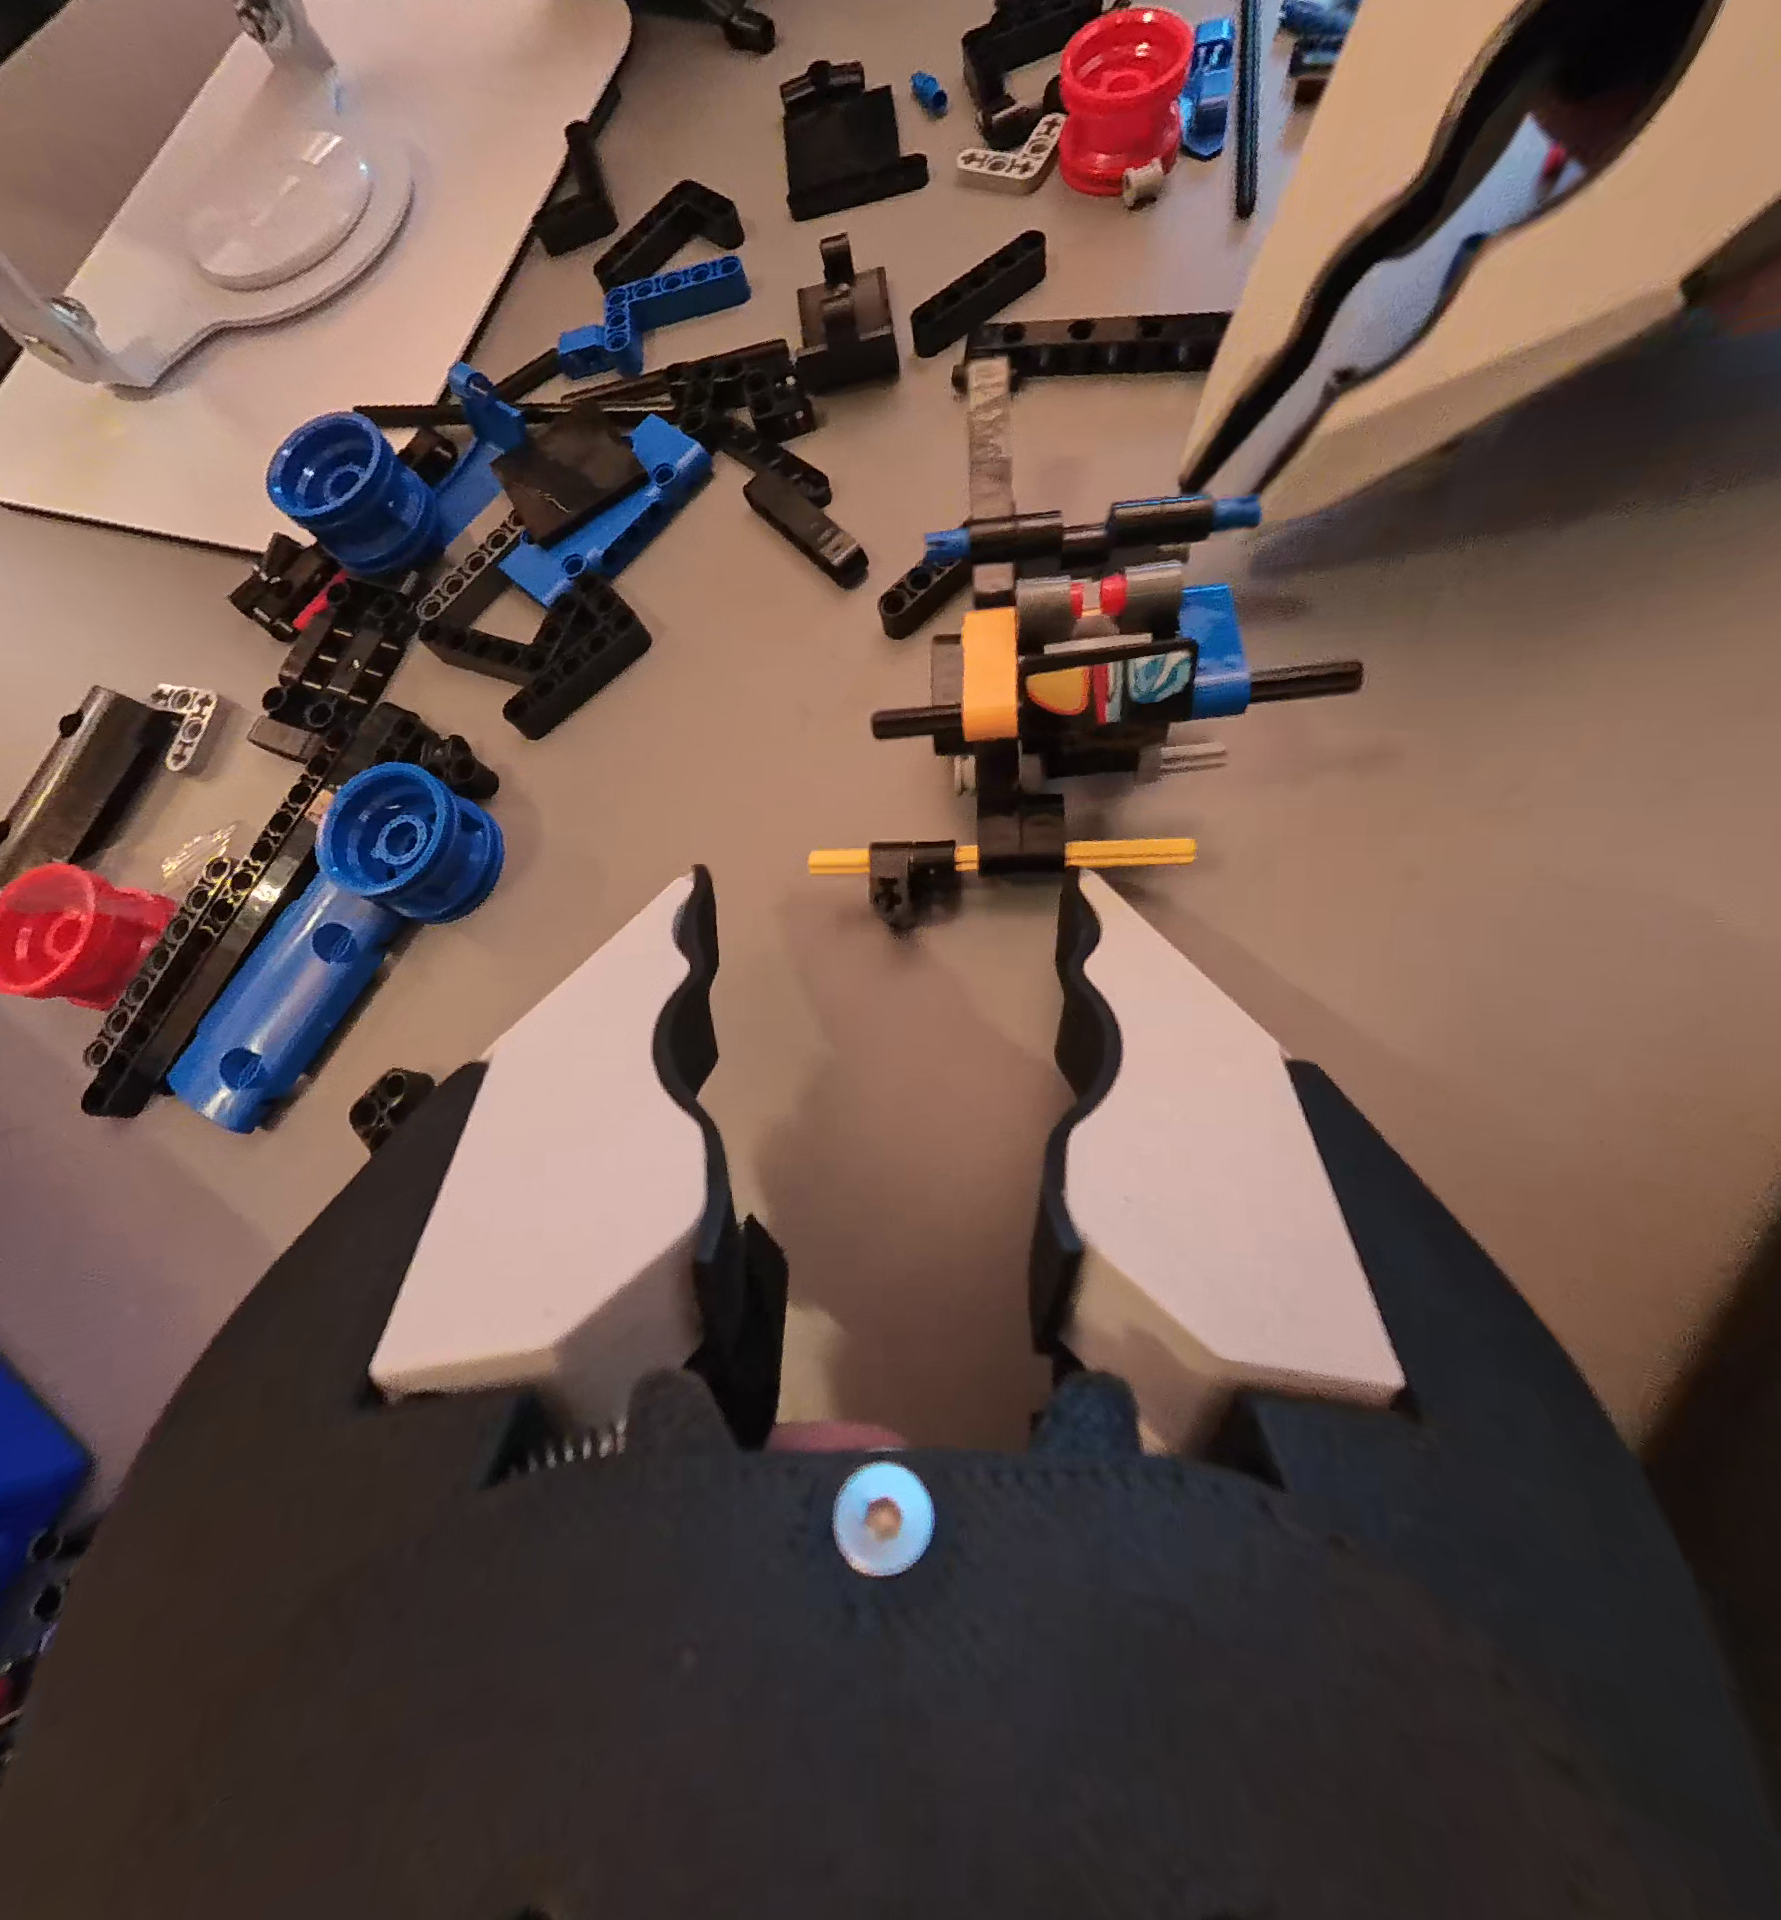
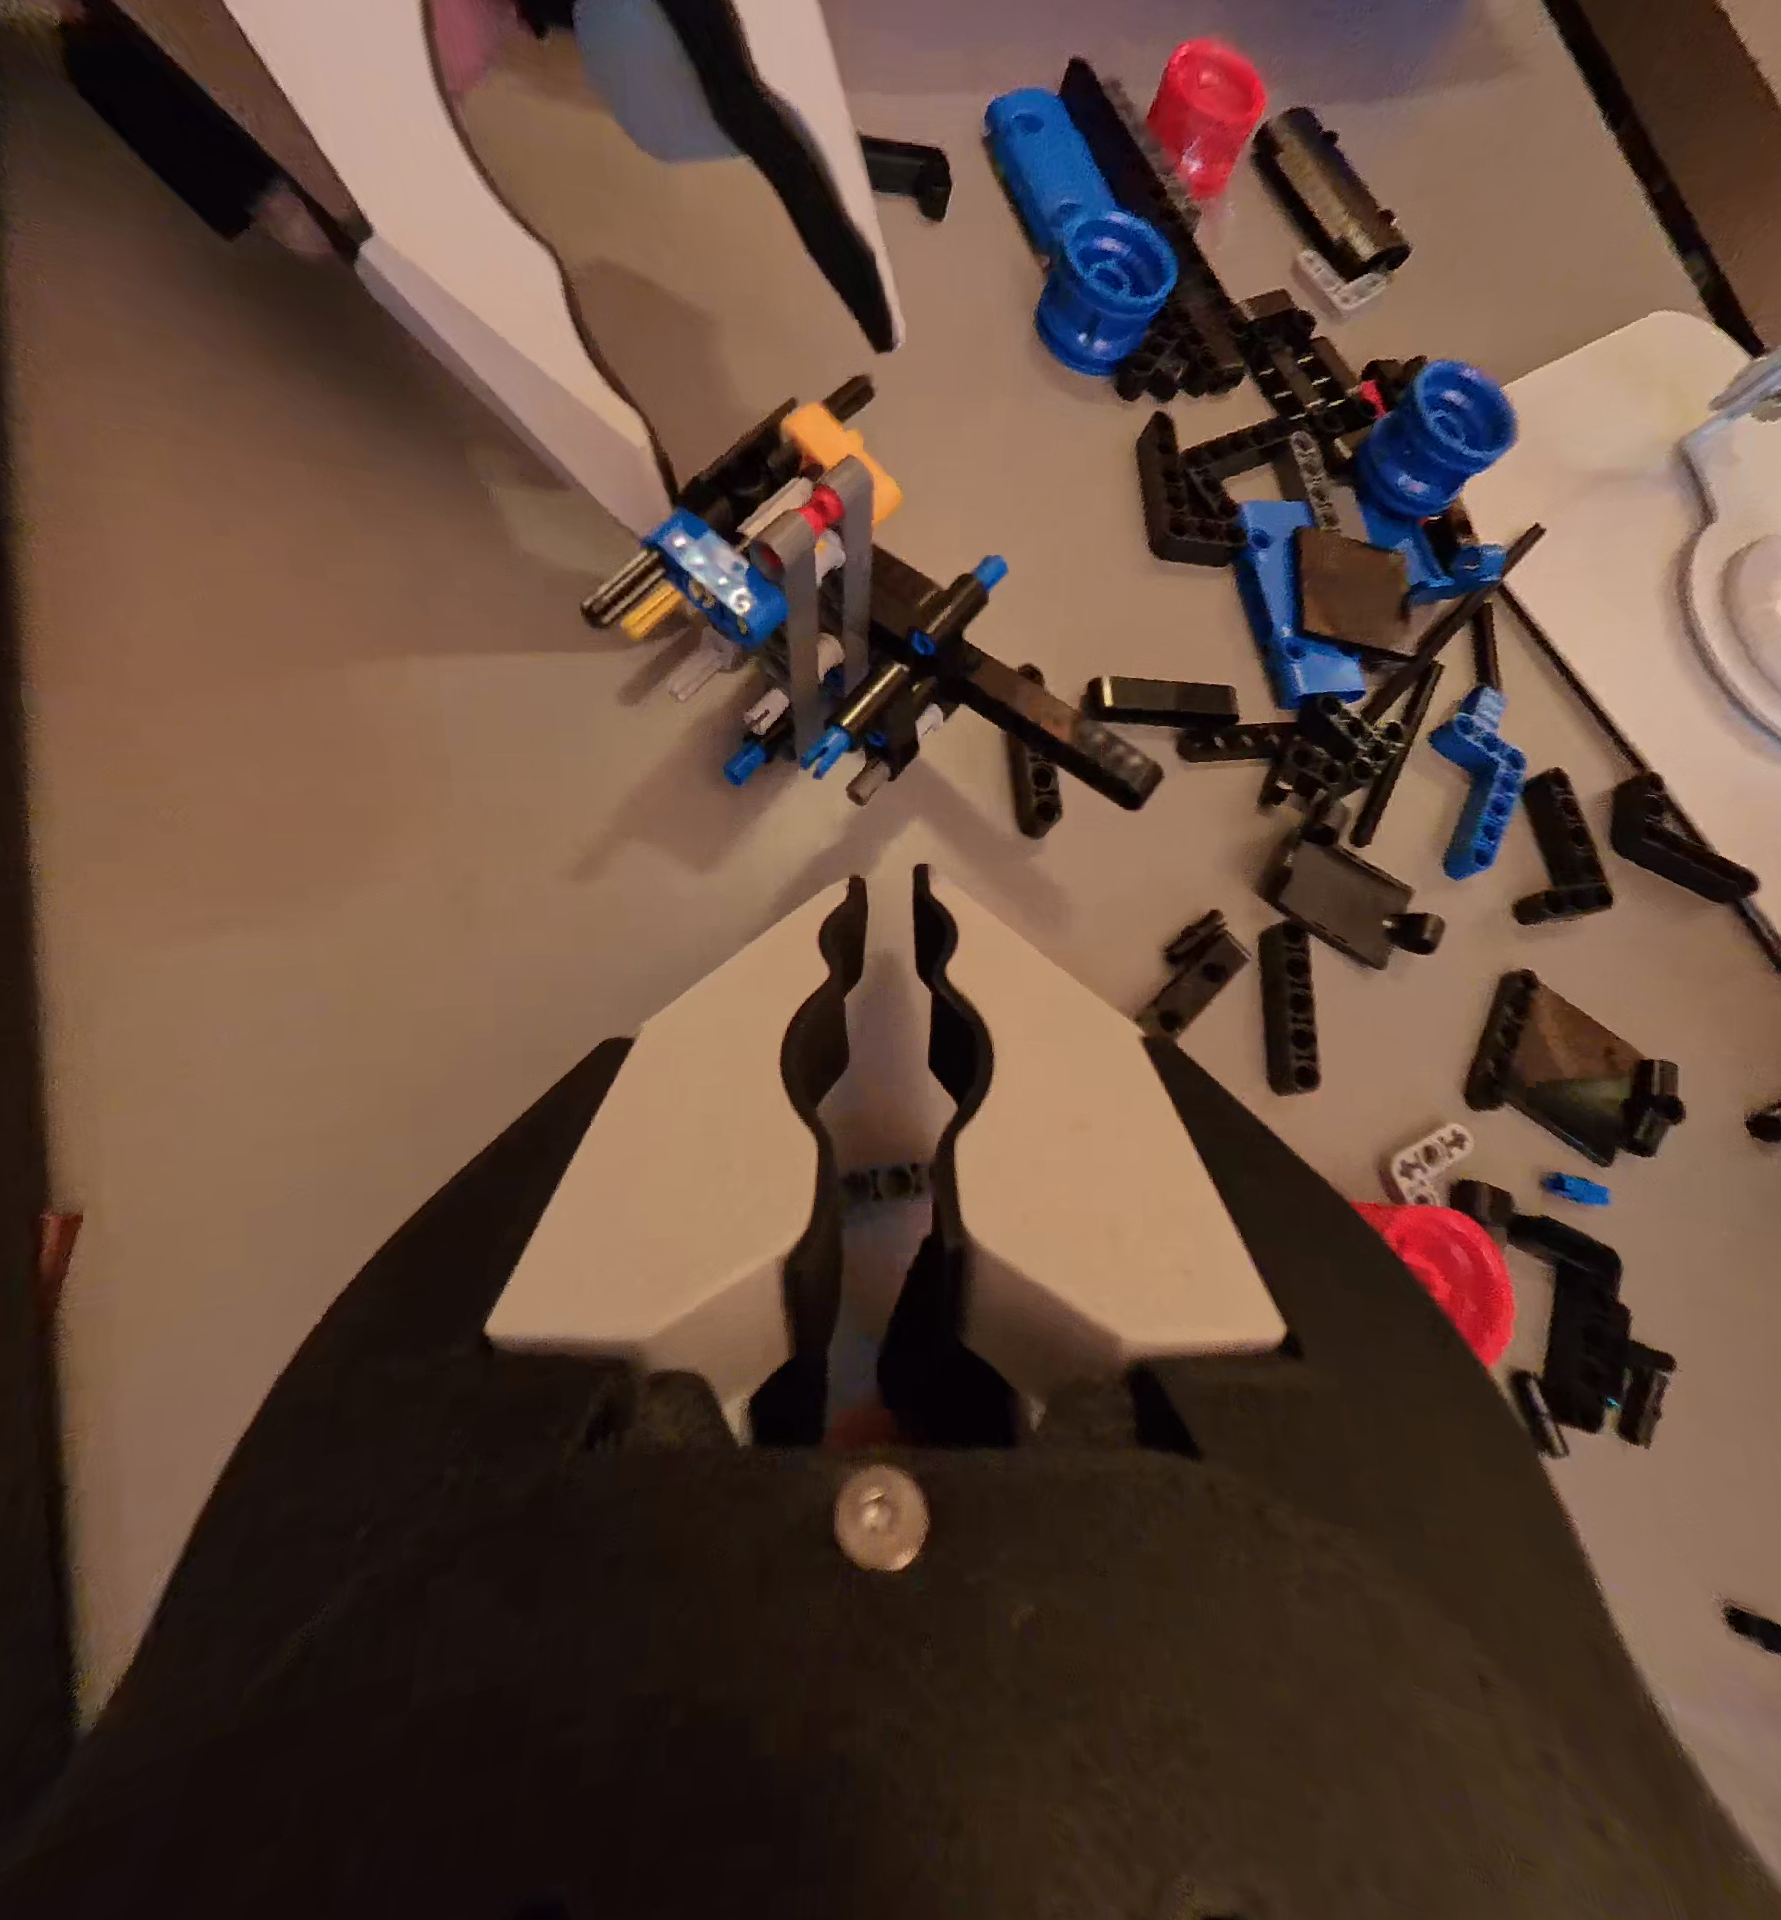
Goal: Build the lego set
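A partly built lego assembly [image 1: 1073, 675] stands on the grey table: black frame, orange and blue blocks, grey and red parts, black axles and a yellow axle low in front. It also shows in the right wrist view [image 2: 792, 582]. My left gripper [image 1: 886, 894] is open and empty, just in front of the yellow axle. In the right wrist view the left gripper [image 2: 777, 421] hangs over the assembly's far side. My right gripper [image 2: 888, 881] has its jaws nearly together, with a small black lego piece [image 2: 886, 1182] wedged deep between them. The right gripper [image 1: 1224, 488] is tip-down by the assembly's blue pin.
Loose parts are heaped to the left: blue wheels [image 1: 356, 488] [image 1: 408, 842], a blue tube [image 1: 283, 1008], red wheels [image 1: 55, 935] [image 1: 1125, 99] and several black beams [image 1: 553, 644]. A white stand base [image 1: 273, 208] lies far left. In the right wrist view, the heap [image 2: 1312, 582] is to the right. The small black lego piece [image 2: 886, 1182] is about 6 cm from my right fingertips and 12 cm from my left.
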`<state>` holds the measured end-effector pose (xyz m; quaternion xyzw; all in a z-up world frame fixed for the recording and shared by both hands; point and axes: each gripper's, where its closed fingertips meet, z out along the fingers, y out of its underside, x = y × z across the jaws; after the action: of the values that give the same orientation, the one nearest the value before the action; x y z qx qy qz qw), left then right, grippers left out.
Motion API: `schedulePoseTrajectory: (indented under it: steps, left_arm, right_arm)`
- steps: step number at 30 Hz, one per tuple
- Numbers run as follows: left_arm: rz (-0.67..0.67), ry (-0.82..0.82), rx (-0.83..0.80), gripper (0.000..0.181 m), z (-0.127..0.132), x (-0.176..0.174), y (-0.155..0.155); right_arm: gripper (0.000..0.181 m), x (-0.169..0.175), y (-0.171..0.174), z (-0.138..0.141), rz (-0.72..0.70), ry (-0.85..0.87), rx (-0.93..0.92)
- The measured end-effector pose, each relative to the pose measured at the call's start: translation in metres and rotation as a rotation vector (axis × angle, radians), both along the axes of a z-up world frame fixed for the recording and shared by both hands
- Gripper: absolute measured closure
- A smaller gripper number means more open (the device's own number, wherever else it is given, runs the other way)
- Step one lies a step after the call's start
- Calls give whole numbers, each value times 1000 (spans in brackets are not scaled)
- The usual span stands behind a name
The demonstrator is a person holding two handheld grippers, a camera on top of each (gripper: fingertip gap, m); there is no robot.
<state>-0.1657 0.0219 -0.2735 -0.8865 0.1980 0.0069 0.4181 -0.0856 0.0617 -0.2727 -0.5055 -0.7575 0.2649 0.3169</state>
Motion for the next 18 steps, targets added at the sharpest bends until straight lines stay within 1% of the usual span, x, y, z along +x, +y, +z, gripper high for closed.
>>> schedulePoseTrajectory:
  steps: [7, 9, 13, 18]
  left_arm:
    - [49, 16, 13, 120, 2, -11, 2]
    - [41, -14, 26, 119, 6, -9, 1]
    - [34, -29, 31, 118, 9, -8, -1]
    - [9, -70, 45, 118, 14, -2, -4]
  right_arm:
    - [172, -10, -27, -4, 81, -2, 17]
    - [174, -11, -32, -6, 99, -11, 16]
    - [172, -10, -43, -7, 141, -12, 17]
    - [167, -7, -36, -1, 120, -1, 12]
